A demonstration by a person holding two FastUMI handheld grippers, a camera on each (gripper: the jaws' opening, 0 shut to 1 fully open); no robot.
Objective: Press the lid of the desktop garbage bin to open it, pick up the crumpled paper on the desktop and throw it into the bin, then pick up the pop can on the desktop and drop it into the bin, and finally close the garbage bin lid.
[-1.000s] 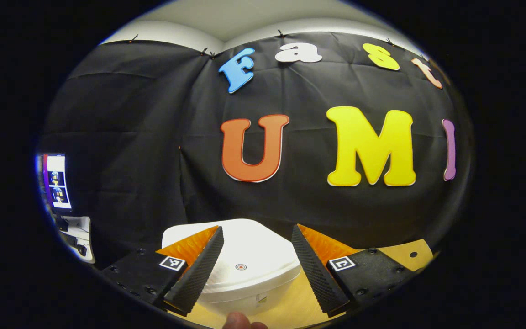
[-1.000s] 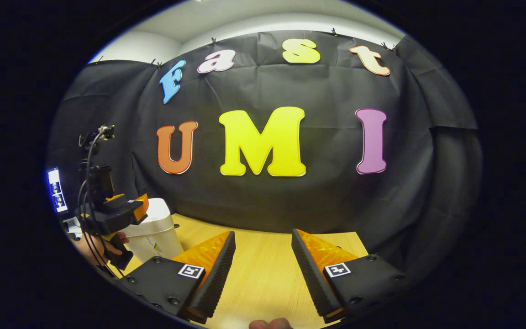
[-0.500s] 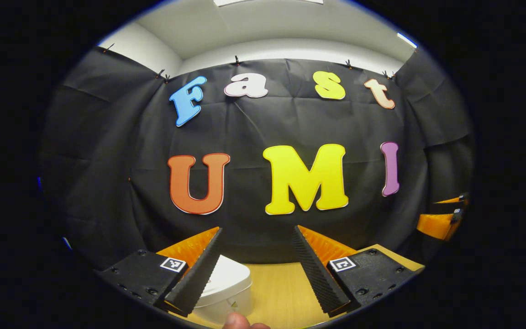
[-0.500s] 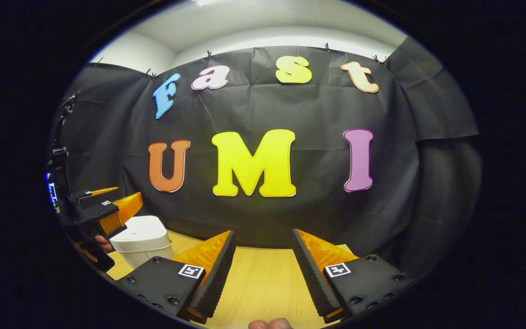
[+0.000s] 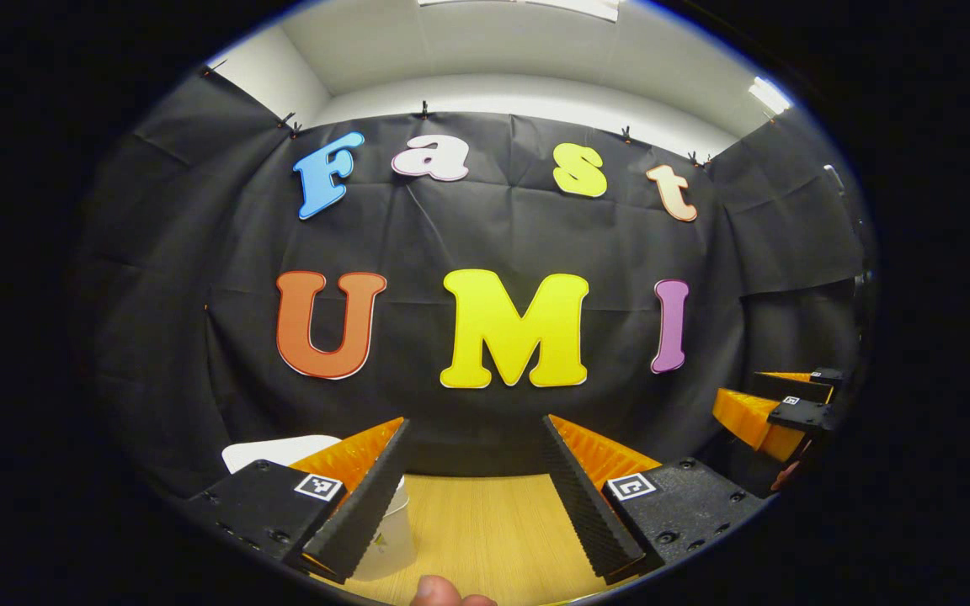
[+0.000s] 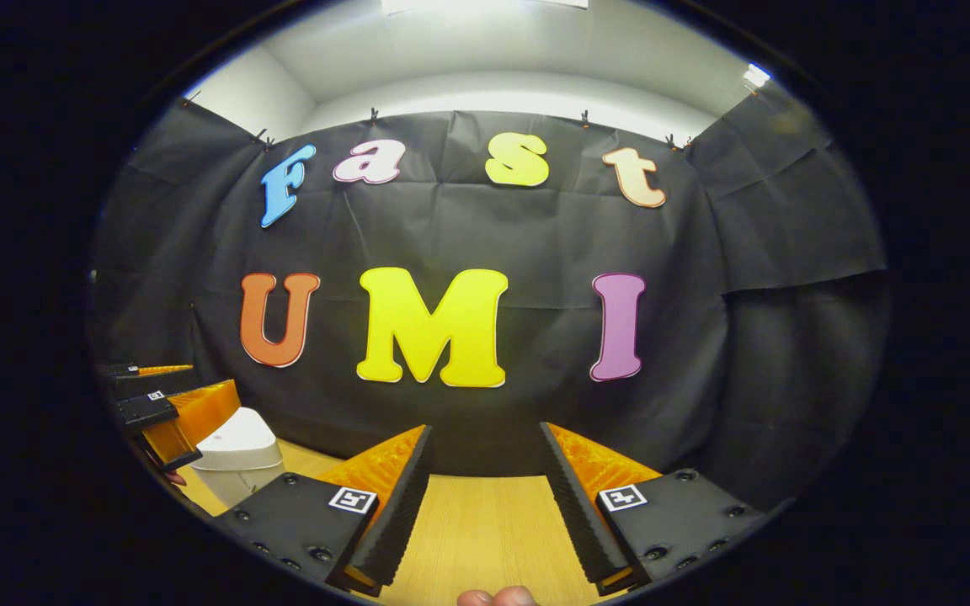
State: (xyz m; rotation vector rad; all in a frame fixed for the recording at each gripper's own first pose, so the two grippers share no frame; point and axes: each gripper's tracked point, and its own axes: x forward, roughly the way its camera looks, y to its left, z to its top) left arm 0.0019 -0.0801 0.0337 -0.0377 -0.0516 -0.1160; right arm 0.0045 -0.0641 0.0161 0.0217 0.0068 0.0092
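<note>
bin white, lid down, at desk's left edge; likely light plastic, may slide, so press lid top squarely | left gripper jaws wide, empty; right gripper wide, empty | right gripper view shows whole lid; left gripper view hides it behind a finger

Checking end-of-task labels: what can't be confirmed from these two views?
- Bin contents: the lid sits down in the right gripper view, so paper and can are unverifiable.
- Bin body: left gripper view, mostly behind the left hand-held gripper.
- Tabletop near edge: cut off by both views' lower rims.
</note>
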